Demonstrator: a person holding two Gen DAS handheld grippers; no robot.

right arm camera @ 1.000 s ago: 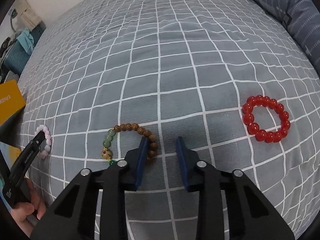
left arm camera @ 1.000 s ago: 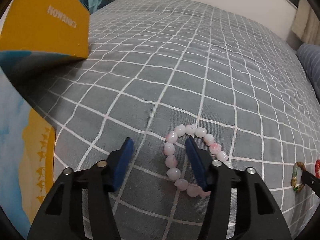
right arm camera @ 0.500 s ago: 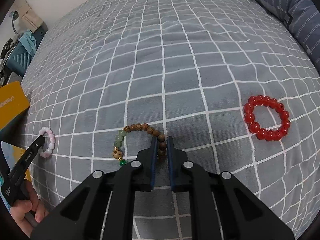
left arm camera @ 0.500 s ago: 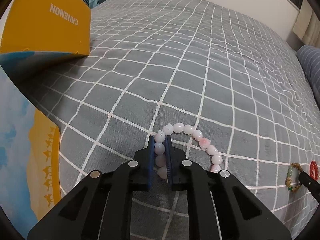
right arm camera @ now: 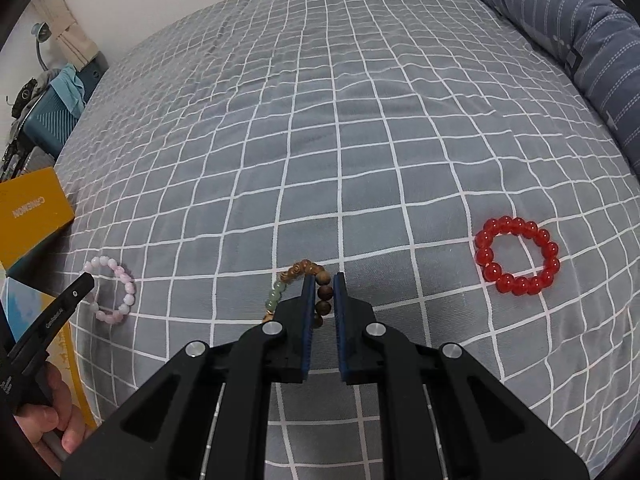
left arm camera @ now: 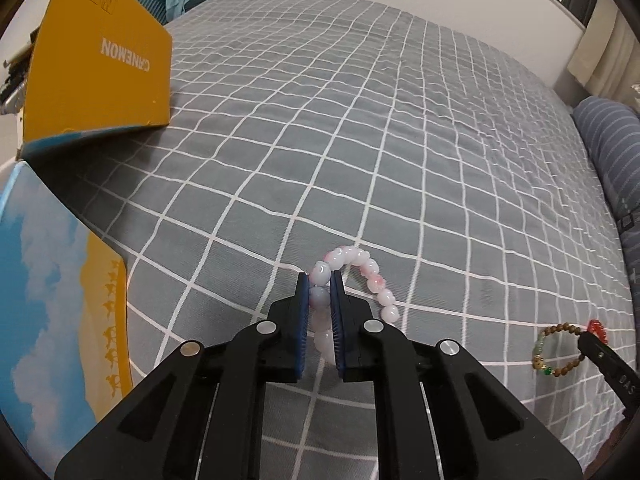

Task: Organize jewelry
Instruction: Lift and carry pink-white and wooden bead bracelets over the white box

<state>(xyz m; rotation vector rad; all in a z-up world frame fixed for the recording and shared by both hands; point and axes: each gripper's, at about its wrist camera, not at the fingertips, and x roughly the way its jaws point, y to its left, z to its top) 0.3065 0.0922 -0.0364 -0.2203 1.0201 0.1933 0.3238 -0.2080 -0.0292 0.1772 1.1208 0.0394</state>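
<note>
In the left wrist view my left gripper (left arm camera: 320,276) is shut on a pink-and-white bead bracelet (left arm camera: 370,270), whose loop hangs out to the right of the blue pads. My right gripper (right arm camera: 323,276) is shut on a brown wooden bead bracelet (right arm camera: 298,270) with a few green beads. A red bead bracelet (right arm camera: 516,256) lies flat on the grey checked bedspread (right arm camera: 360,140), to the right of the right gripper. The right wrist view also shows the pink bracelet (right arm camera: 114,284) at the left, and the left wrist view shows the brown bracelet (left arm camera: 558,350) at the right.
An orange box lid (left arm camera: 96,64) stands tilted at the far left. The box base with a sky-and-camel print (left arm camera: 52,312) sits close to my left gripper. A blue striped bolster (right arm camera: 560,28) runs along the bed's right side. A person's hand (right arm camera: 52,412) grips the left tool.
Both grippers went from open to shut, the left on the pink bracelet and the right on the brown one. Both have since risen a little, pulling the bracelets up.
</note>
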